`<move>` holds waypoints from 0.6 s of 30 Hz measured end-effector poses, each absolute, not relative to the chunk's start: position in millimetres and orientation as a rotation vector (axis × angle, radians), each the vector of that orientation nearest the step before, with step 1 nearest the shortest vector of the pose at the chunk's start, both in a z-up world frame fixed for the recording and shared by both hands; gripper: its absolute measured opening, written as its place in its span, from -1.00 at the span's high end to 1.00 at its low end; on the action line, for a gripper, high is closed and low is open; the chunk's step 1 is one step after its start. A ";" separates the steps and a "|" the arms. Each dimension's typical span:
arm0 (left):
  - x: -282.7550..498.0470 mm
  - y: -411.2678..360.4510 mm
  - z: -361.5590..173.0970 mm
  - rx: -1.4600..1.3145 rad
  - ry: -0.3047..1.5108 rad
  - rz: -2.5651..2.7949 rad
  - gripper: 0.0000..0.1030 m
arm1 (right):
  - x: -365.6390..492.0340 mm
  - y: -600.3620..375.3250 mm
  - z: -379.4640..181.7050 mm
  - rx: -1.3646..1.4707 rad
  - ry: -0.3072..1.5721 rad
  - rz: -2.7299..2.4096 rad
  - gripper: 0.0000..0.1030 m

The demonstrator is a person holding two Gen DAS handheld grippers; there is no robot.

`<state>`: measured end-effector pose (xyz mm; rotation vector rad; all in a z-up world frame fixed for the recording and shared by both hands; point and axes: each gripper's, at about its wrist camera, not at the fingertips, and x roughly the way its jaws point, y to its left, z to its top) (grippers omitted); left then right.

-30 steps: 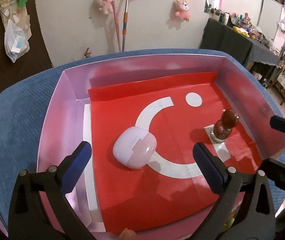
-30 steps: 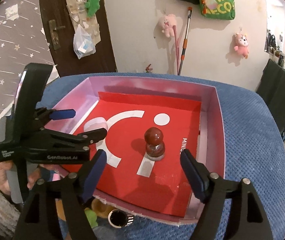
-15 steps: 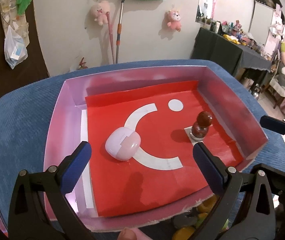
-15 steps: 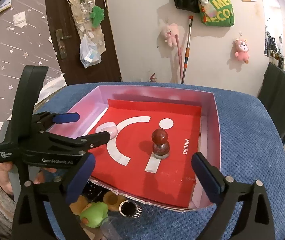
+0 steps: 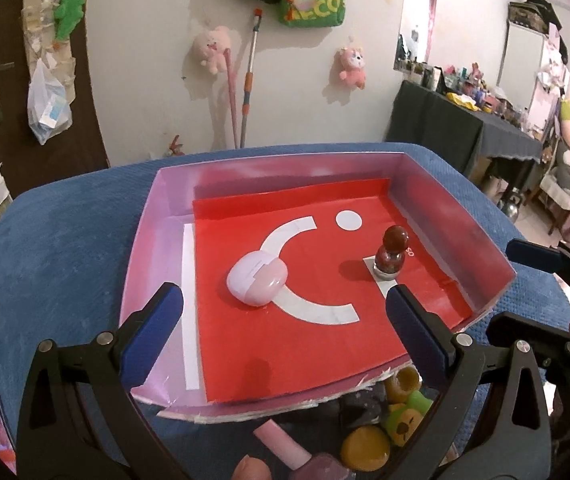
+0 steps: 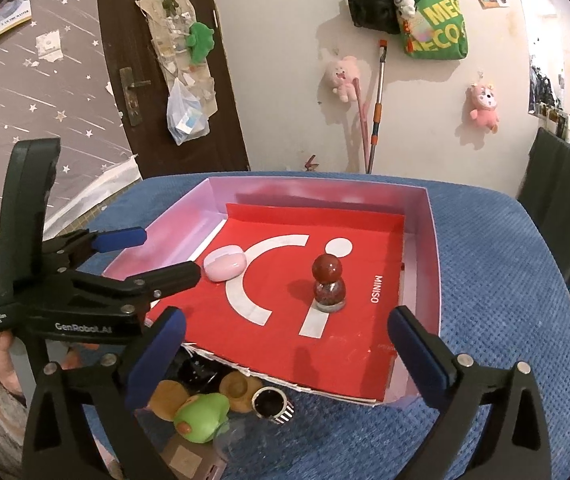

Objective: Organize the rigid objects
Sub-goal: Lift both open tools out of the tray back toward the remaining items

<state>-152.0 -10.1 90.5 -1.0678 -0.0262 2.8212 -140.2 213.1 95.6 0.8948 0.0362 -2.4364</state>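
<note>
"MINISO" is printed in white on the red sheet (image 6: pixel 325 312) lining the pink box (image 6: pixel 431 240), running along its right edge beside the dark red bottle (image 6: pixel 328 284). The black body of the left claw (image 6: pixel 125 258) carries "GenRobot.AI" in white. On the wall, the green bag (image 6: pixel 437 28) shows the partial letters "ME" and "ECO".

Box on the table, small objects in front of it

In the left wrist view, the box (image 5: pixel 473 236) fills the centre; inside it the case (image 5: pixel 257 283) lies left of centre and the bottle (image 5: pixel 392 253) stands upright at right. The loose toys (image 5: pixel 403 424) lie at the bottom of the frame, below the box's near edge.
</note>
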 end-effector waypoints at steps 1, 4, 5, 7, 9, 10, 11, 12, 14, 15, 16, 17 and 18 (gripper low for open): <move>-149.7 -10.9 90.9 -1.066 -0.032 2.823 -1.00 | -139.0 213.2 95.7 0.892 0.034 -2.435 -1.00; -141.4 -12.1 91.8 -1.056 -0.033 2.837 -1.00 | -135.7 215.2 95.6 0.890 0.025 -2.434 -1.00; -139.4 -11.8 91.6 -1.053 -0.028 2.842 -1.00 | -134.7 215.9 95.3 0.891 0.023 -2.434 -1.00; -133.1 -10.3 91.1 -1.045 -0.007 2.856 -1.00 | -133.5 216.4 94.3 0.893 0.022 -2.434 -1.00; -127.7 -9.6 90.4 -1.042 0.010 2.867 -1.00 | -132.1 217.3 92.8 0.898 0.013 -2.431 -1.00; -125.3 -9.9 89.9 -1.043 0.008 2.866 -1.00 | -131.2 217.9 92.2 0.899 0.009 -2.429 -1.00; -123.3 -10.5 88.9 -1.047 0.001 2.863 -1.00 | -130.4 218.6 91.2 0.901 0.003 -2.428 -1.00; -121.2 -11.4 87.7 -1.051 -0.010 2.859 -1.00 | -129.5 219.4 90.8 0.903 -0.001 -2.427 -1.00; -117.8 -13.0 85.0 -1.061 -0.028 2.854 -1.00 | -127.6 221.2 89.4 0.906 -0.010 -2.425 -1.00; -116.2 -13.3 83.5 -1.064 -0.032 2.853 -1.00 | -126.4 221.9 88.1 0.909 -0.016 -2.423 -1.00; -114.4 -13.9 82.1 -1.068 -0.034 2.853 -1.00 | -125.9 222.4 87.4 0.911 -0.018 -2.422 -1.00; -112.4 -14.2 80.6 -1.074 -0.035 2.852 -1.00 | -124.6 222.8 86.1 0.914 -0.019 -2.421 -1.00; -110.4 -14.6 79.2 -1.080 -0.038 2.850 -1.00 | -123.6 223.0 84.9 0.916 -0.020 -2.421 -1.00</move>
